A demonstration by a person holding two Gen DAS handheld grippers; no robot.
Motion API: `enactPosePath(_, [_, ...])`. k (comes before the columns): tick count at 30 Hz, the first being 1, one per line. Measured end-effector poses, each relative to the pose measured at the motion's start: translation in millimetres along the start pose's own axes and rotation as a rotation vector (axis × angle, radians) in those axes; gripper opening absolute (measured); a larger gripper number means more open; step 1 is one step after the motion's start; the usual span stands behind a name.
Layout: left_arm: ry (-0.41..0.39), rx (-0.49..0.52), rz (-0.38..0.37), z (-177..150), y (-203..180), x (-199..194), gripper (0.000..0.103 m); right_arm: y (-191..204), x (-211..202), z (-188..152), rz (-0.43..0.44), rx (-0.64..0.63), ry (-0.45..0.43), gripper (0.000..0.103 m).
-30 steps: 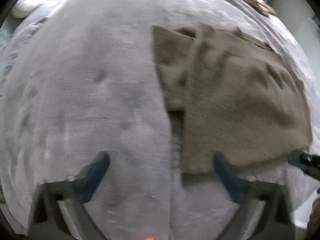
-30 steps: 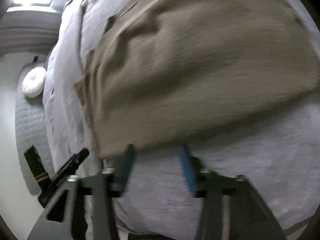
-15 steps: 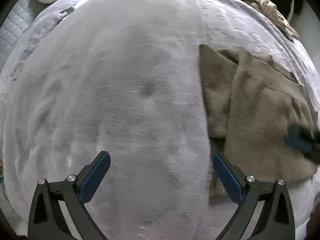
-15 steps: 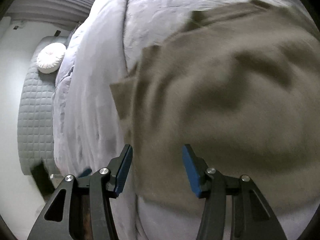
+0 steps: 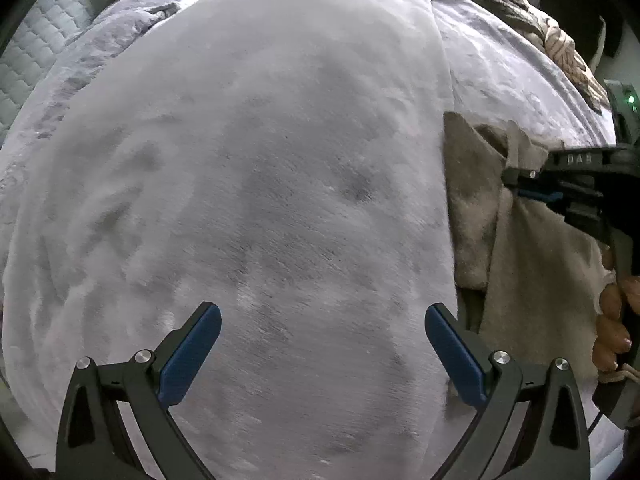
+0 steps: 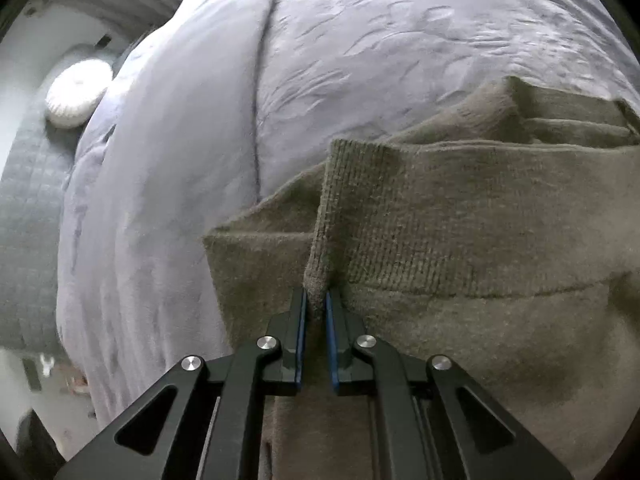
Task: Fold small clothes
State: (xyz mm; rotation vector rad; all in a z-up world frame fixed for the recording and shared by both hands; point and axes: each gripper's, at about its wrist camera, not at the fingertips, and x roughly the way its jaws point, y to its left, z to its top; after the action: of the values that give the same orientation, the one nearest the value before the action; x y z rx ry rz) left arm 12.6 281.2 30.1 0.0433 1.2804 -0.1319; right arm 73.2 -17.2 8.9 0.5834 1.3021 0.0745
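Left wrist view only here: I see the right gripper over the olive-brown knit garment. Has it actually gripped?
Observer: Yes. The right gripper is shut on a raised ribbed edge of the olive-brown knit garment.
Operator: Is the fabric pinched deep?
Observer: A narrow fold sits between the blue pads, running back between them.
Operator: Left gripper?
Observer: It does not appear in the right wrist view; yours shows the left gripper open over the pale grey blanket.

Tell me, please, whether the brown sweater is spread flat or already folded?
Partly folded: the sweater lies in overlapping layers, and the right gripper pinches a ribbed edge.
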Motion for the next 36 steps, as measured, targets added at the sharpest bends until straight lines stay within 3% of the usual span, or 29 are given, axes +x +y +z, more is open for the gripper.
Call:
enactPosePath(4, [0.006,-0.022,0.000,0.8,6.1,2.8,0.102,13.3,11.8,0.9,-0.054,-0.134,0.039,0.014])
enactPosePath(6, [0.036,-0.049,-0.029,5.9,3.2,9.0,0.102,20.7,8.6,-1.3,-0.065,-0.183,0.042,0.021])
enactPosePath(13, [0.048,-0.017,-0.021,5.4,-9.0,11.5,0.102,30.9,-12.8,-29.1,0.038,-0.222,0.077,0.026])
enactPosePath(16, [0.043,0.000,-0.021,10.8,-19.3,14.4,0.102,24.6,-20.9,-43.9,0.070,-0.193,0.099,0.034])
enactPosePath(18, [0.041,0.008,-0.023,12.0,-22.1,14.0,0.102,12.0,-27.7,-60.2,0.087,-0.162,0.110,0.050])
enactPosePath(27, [0.065,0.002,-0.039,13.3,-38.0,19.8,0.102,-51.8,-53.1,-95.9,0.152,0.038,0.139,0.051])
enactPosePath(36, [0.085,0.043,-0.044,13.3,-64.8,26.8,0.102,-84.2,-68.8,-133.9,0.203,0.128,0.150,0.052])
